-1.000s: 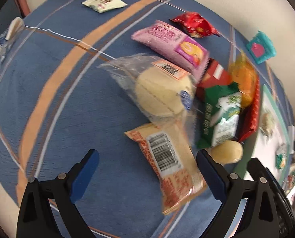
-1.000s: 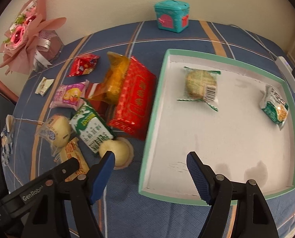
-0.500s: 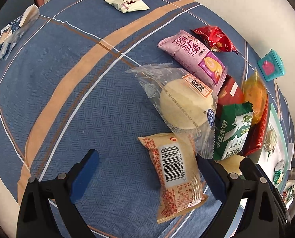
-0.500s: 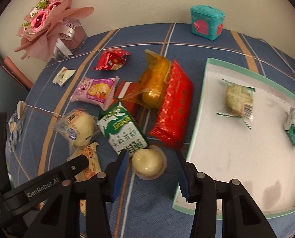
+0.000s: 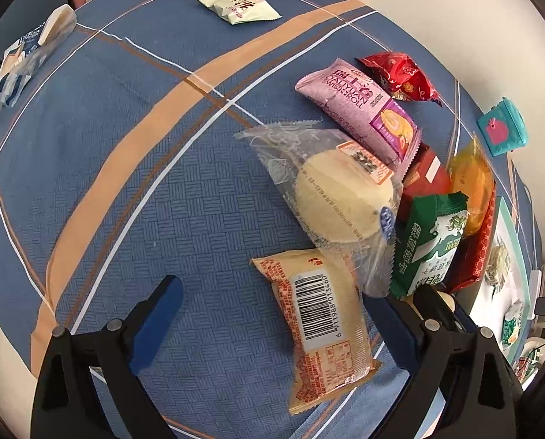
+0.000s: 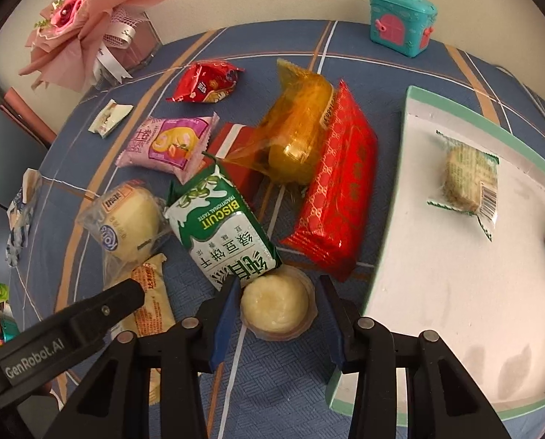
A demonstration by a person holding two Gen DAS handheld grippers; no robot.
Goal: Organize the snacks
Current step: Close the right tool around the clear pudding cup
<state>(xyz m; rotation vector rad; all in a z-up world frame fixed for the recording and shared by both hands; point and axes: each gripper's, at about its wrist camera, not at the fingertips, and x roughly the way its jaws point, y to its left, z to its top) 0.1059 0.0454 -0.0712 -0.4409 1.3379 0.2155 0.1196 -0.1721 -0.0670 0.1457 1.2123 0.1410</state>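
Right tongs (image 6: 277,316) spread around pastry (image 6: 276,307) at 6 o'clock | left tongs (image 5: 272,323) spread over orange pack (image 5: 321,323) | pastry likely soft, crumbly; grip cup sides gently

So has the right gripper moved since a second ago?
Yes. The right gripper swung left, away from the tray, and now straddles the round pastry, jaws narrower.

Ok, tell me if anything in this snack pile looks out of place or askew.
Nothing is spilled or torn. The pile is untidy: the green biscuit pack lies tilted, overlapping the round pastry between the right gripper fingers, and the orange bag leans on the red pack. Only two snacks lie in the tray.
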